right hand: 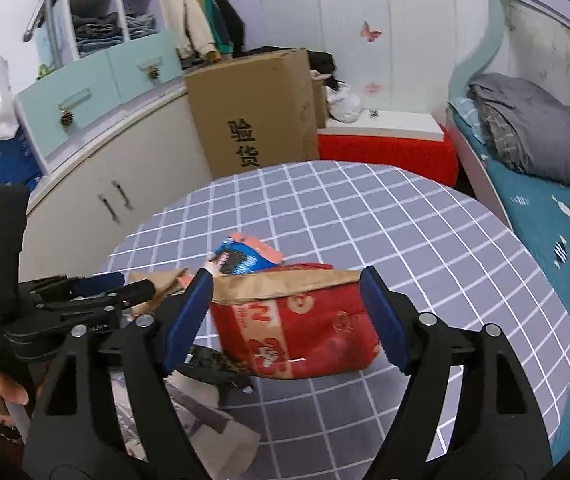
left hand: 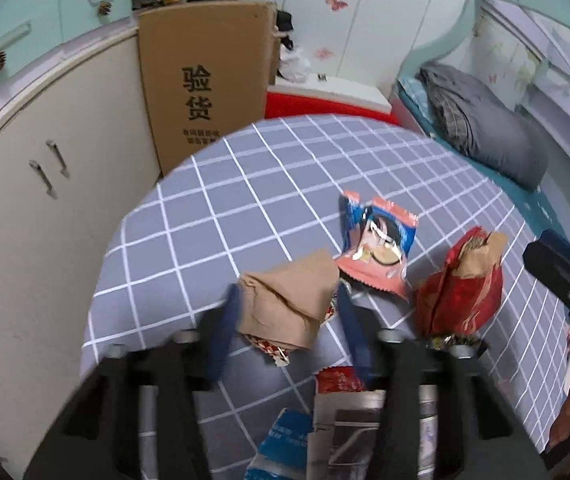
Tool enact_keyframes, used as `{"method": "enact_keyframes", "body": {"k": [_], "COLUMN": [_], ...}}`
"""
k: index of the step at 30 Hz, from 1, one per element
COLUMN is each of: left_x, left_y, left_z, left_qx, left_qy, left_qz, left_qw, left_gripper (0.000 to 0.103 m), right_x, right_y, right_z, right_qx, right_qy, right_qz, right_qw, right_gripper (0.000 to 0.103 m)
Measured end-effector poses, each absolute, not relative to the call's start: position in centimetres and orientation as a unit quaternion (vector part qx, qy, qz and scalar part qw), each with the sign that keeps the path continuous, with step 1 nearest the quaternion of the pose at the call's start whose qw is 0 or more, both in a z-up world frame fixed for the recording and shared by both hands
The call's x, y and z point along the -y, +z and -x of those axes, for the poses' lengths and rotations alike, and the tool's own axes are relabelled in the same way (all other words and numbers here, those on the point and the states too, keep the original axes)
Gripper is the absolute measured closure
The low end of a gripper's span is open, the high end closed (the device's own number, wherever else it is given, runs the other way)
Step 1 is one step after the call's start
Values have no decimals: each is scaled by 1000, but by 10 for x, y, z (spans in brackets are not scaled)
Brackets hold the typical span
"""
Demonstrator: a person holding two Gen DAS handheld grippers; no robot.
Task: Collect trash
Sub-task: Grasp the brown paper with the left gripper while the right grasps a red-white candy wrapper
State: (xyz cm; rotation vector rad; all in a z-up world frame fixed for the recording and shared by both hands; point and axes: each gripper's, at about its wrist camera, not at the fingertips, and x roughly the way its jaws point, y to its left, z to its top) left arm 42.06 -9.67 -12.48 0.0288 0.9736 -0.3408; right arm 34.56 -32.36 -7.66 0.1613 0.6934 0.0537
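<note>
Straddling one brown paper bag (left hand: 289, 292), left tongs (left hand: 287, 304) spread wide, blue pads either side of the crumpled paper, contact too unclear to call. Right tongs (right hand: 285, 312) likewise spread, framing one red paper bag (right hand: 297, 328) lying on the grid-patterned bench (right hand: 365, 208); pads just beside its ends, not visibly pressing. Counted on the bench from the left wrist view: one brown bag, one red bag (left hand: 461, 284) standing to its right, one pink and blue snack wrapper (left hand: 377, 248) behind and between them, one blue packet (left hand: 281, 448) and one grey and white packet (left hand: 349, 424) near the bottom edge. One cardboard box (right hand: 257, 116) behind the bench.
</note>
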Motion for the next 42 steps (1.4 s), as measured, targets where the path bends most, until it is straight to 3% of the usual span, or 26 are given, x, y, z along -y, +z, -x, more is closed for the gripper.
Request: {"method": "enact_keyframes", "body": {"k": [1, 2, 18, 29, 36, 38, 42], "left_x": [97, 96, 45, -3, -13, -14, -16], "left_y": [-128, -130, -69, -68, -81, -85, -91], "left_z": [-423, -425, -379, -371, -377, -379, -382], "left_qx": [-473, -480, -383, -371, -375, -377, -381], "left_qy": [-167, -170, -146, -83, -73, -72, -73], "left_qz": [-12, -6, 72, 72, 72, 73, 77], "left_qw": [865, 860, 909, 922, 921, 921, 918], "left_gripper": [93, 98, 100, 100, 100, 100, 100], "right_x": [325, 327, 268, 198, 191, 184, 175], "right_y": [-79, -83, -65, -104, -129, -130, -131], "right_z": [-345, -346, -335, -394, -424, -427, -436], "right_qx": [-342, -346, -345, -491, -539, -539, -542], "right_qy": [30, 34, 105, 134, 111, 108, 95], "right_qz": [-87, -101, -44, -25, -70, -60, -33], "right_qw": [935, 932, 932, 861, 832, 833, 835], "right_gripper": [26, 25, 23, 29, 29, 34, 66]}}
